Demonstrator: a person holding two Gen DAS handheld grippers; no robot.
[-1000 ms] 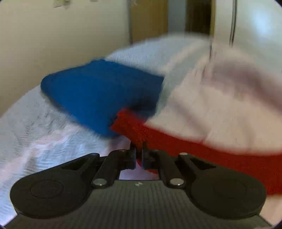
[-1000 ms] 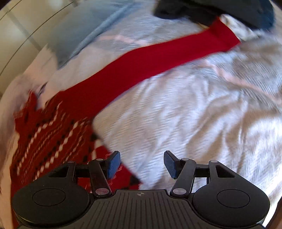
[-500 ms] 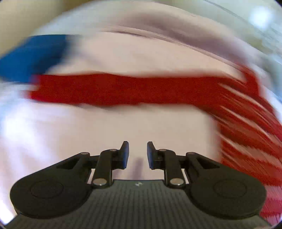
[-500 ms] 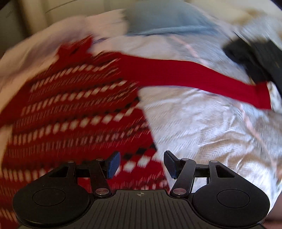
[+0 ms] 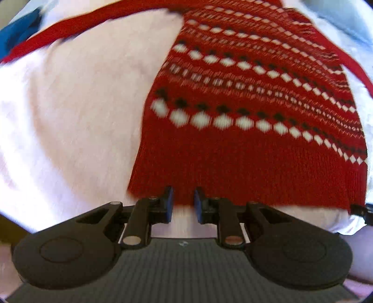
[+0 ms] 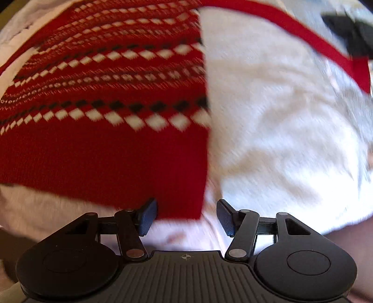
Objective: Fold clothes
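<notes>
A red knitted sweater (image 5: 256, 139) with white and black diamond rows lies flat on the pale bed cover (image 5: 70, 116), its plain hem nearest me. One sleeve (image 5: 70, 30) stretches out to the upper left. My left gripper (image 5: 183, 202) points down over the hem near its left corner, its jaws a narrow gap apart and gripping nothing. In the right wrist view the sweater (image 6: 105, 139) fills the left half, and its other sleeve (image 6: 303, 37) runs to the upper right. My right gripper (image 6: 186, 218) hangs open and wide over the hem's right corner.
A blue garment (image 5: 16, 35) lies at the far left end of the sleeve. A dark garment (image 6: 349, 32) sits by the other sleeve's cuff. Light blue cloth (image 5: 345, 18) shows beyond the sweater. The bed cover (image 6: 279, 128) spreads on both sides.
My left gripper let go of the red sleeve cuff, opened a little and swept across to the hem. My right gripper moved from beside the sweater to the hem's right corner, still open.
</notes>
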